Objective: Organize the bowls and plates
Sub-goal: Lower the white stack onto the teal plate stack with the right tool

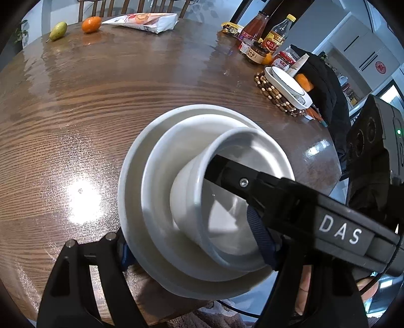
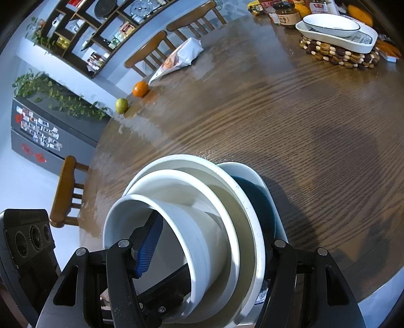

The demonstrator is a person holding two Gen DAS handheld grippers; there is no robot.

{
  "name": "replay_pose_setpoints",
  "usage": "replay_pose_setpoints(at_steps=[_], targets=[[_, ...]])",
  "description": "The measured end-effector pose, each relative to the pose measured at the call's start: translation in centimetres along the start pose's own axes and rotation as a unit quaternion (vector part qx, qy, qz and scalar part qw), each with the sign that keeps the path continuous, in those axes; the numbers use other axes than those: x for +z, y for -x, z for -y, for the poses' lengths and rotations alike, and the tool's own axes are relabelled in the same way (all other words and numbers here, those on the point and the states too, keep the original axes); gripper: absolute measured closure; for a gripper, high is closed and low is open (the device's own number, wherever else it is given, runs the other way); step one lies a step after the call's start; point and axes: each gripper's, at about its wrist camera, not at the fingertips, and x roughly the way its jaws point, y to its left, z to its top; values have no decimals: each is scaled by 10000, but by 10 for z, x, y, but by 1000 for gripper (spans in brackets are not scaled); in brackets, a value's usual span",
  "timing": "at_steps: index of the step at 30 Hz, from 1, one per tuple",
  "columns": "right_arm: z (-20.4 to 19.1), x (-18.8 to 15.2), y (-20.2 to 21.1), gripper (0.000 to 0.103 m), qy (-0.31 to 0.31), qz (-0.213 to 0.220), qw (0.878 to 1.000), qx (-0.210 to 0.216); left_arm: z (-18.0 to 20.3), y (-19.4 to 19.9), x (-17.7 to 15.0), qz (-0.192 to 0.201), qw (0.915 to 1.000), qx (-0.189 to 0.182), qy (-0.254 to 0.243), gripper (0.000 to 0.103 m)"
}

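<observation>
A stack of nested white bowls hangs tilted over the near edge of the round wooden table. The small bowl sits innermost. My left gripper is shut on the stack, one blue pad outside the outer rim and the other inside the small bowl. In the right wrist view, the same stack has a blue-centred plate at its back. My right gripper is also shut on it, with one blue pad in the small bowl and the other finger behind the plate. Its finger marked DAS crosses the left wrist view.
A dark-rimmed bowl in a white oval dish rests on a beaded trivet at the far right. Bottles and jars stand behind it. A pear, an orange and a snack bag lie at the far edge, with chairs beyond.
</observation>
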Motion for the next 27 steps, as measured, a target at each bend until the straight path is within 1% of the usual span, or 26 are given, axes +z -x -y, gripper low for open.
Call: replay_pose_setpoints(at_steps=[7,11,13,22,27], targets=[[-1,-3,2,35,36,11,10000,12,1,4,-2,68,10000,35,-50,26],[-2,-3,3,31,52,12,9999,90,-2,10,-1,158,9999,-18,-14,26],[-2,-1,5,30,36,89,10000,-12,-4,14,-1,185,9998,-81,13,25],[-7,-5,10,30,114,149,9998,-53,-3,25,-5,302,9994,-154,-37,24],[-8,-4,16,29,157,261,9994,-134,-5,30,-5,356,9992,-179,-19,24]])
